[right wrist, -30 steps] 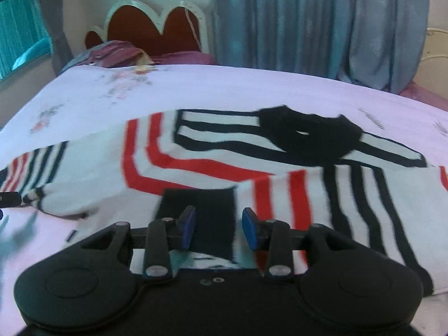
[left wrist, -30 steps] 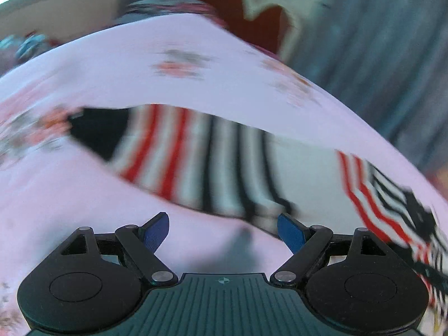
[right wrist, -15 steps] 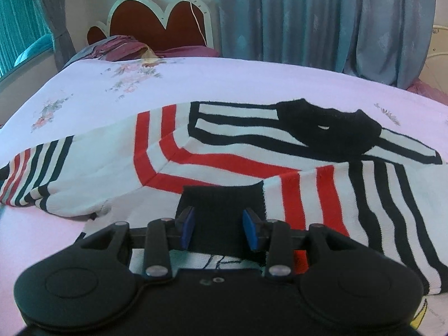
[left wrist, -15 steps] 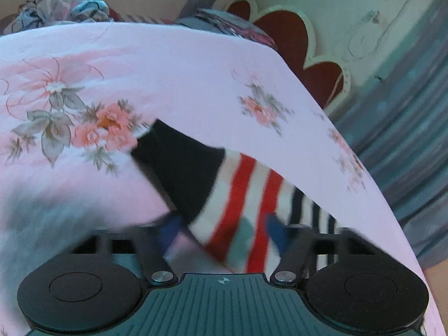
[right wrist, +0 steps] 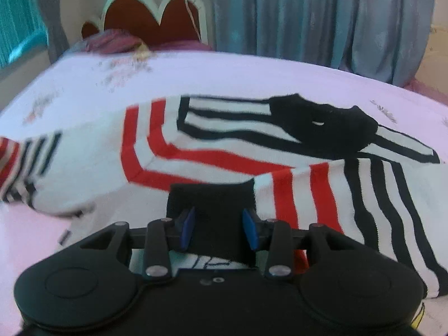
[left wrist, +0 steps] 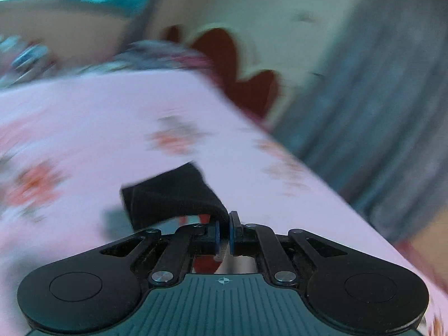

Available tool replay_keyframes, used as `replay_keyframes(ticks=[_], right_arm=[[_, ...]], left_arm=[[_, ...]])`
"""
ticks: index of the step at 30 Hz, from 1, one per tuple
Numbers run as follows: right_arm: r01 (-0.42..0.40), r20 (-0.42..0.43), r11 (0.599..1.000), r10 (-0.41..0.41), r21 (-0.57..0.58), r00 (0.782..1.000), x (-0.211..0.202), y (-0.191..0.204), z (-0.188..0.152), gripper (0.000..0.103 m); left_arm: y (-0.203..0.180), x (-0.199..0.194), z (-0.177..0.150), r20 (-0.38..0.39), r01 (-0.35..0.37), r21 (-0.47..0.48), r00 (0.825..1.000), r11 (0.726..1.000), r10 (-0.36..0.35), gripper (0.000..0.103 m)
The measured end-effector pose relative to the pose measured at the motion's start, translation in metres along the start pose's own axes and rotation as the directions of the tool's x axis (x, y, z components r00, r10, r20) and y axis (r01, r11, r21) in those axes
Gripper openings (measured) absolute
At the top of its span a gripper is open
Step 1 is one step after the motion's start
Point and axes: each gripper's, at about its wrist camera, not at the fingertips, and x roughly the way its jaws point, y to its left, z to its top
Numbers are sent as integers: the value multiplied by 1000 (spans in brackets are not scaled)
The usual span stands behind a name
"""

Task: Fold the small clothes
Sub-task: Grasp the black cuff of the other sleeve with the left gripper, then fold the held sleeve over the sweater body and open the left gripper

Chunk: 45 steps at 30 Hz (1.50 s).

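The left gripper (left wrist: 223, 231) is found closed, its blue pads (left wrist: 233, 225) pinched on the black cuff (left wrist: 170, 196) of the sweater's sleeve; the cuff is held clear of the bedsheet (left wrist: 98, 117), folded forward over the fingers, with red stripe visible beneath them. The gripper is pointed moderately downward across the bed, and the view is heavily blurred. The right gripper (right wrist: 218, 228) is angled more steeply down, with its fingers (right wrist: 187, 225) set partly apart on either side of the other black cuff (right wrist: 214, 204); whether the pads are pressed against the fabric cannot be told. The striped sweater (right wrist: 224, 151) is laid flat on the floral pink bedsheet, its black collar (right wrist: 319, 128) toward the far side, its right sleeve folded in across the body, and its left sleeve (right wrist: 25, 162) drawn off toward the left edge of the view. A scalloped red headboard (right wrist: 156, 14) and grey curtains (right wrist: 322, 19) are noted beyond the bed.
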Motion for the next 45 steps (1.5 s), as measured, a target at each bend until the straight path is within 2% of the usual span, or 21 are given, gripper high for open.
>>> replay_keyframes(ticks=[2, 5, 9, 12, 15, 18, 20, 21, 22, 23, 24, 25, 27, 30, 32, 34, 35, 37, 40, 45], right_arm=[[-13, 23, 999, 12, 34, 1000, -10, -7, 1, 37], [-29, 55, 996, 25, 78, 998, -27, -21, 2, 37], [-22, 99, 990, 8, 140, 995, -53, -50, 0, 37], [7, 111, 980, -30, 199, 993, -69, -82, -5, 38], [18, 101, 966, -46, 259, 994, -77, -109, -15, 43], [-11, 86, 948, -18, 318, 996, -81, -128, -24, 46], [-44, 87, 936, 15, 350, 996, -81, -134, -28, 48], [-58, 88, 930, 28, 362, 996, -80, -135, -29, 49], [-69, 88, 927, 39, 370, 995, -78, -136, -29, 51], [-77, 89, 925, 47, 372, 995, -78, -135, -29, 52], [-89, 85, 925, 61, 369, 994, -74, -133, -27, 56], [-95, 77, 926, 72, 366, 994, -72, -132, -27, 57], [-93, 61, 926, 76, 367, 995, -65, -130, -26, 57], [-46, 26, 917, 38, 395, 999, -52, -131, -28, 57], [-74, 14, 898, 75, 433, 997, -42, -133, -28, 53], [-102, 15, 899, 106, 425, 994, -36, -129, -27, 31], [-110, 10, 905, 117, 410, 993, -34, -125, -24, 28], [-104, -3, 920, 114, 378, 994, -31, -117, -21, 17], [-112, -2, 933, 120, 343, 993, -32, -111, -17, 12], [-90, 128, 957, 56, 275, 990, -64, -112, 2, 11]], left_arm=[[-34, -6, -1, -7, 79, 66, 997, 995, -79, 5], [-92, -6, -14, -51, 207, 154, 978, 966, -202, 5], [-170, -2, -54, -170, 363, 258, 929, 895, -328, 5], [-212, 3, -91, -272, 441, 309, 890, 843, -366, 5], [-247, 7, -135, -375, 490, 378, 857, 786, -354, 5], [-263, 5, -170, -444, 497, 466, 847, 732, -292, 6], [-266, 2, -179, -443, 487, 521, 856, 701, -266, 9], [-265, -1, -177, -438, 487, 532, 858, 692, -268, 18], [-264, -4, -174, -440, 491, 537, 857, 686, -269, 31], [-263, -8, -171, -435, 485, 539, 860, 688, -265, 38], [-258, -13, -166, -412, 464, 543, 873, 700, -259, 48], [-255, -16, -163, -387, 445, 546, 885, 710, -257, 50], [-238, -23, -149, -350, 406, 552, 906, 728, -240, 51], [-213, -29, -133, -284, 329, 566, 939, 755, -196, 51], [-195, -27, -125, -241, 268, 575, 958, 773, -152, 51], [-173, -30, -115, -193, 197, 574, 976, 795, -103, 51], [-165, -29, -113, -174, 164, 578, 982, 800, -76, 51], [-148, -25, -110, -143, 97, 587, 990, 804, -15, 51], [-134, -8, -110, -138, 44, 581, 989, 813, 45, 51], [-140, 17, -117, -127, 28, 600, 990, 799, 60, 51]])
